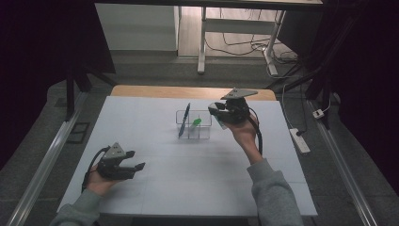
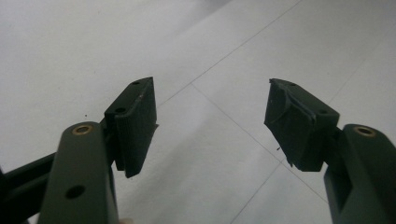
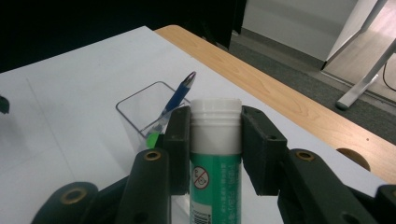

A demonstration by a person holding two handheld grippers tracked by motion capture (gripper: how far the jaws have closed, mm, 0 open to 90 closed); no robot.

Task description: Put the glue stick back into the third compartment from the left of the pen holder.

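Glue stick [image 3: 215, 154] in right claw [image 3: 215, 140], beside clear organiser [image 3: 140, 112] w/ pen [image 3: 177, 98].

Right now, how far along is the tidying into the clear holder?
Done: a blue pen leans in the holder, with something green beside it. In hand: the right gripper is shut on a glue stick near the holder. Left: dropping it in. The left gripper rests open, with nothing between its jaws.

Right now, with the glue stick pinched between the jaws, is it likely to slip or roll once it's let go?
The glue stick looks rigid and smooth, so it might slip in the right gripper. It is round, so laid flat on the table it would probably roll. Stood upright, it looks tall and narrow, likely tippy.
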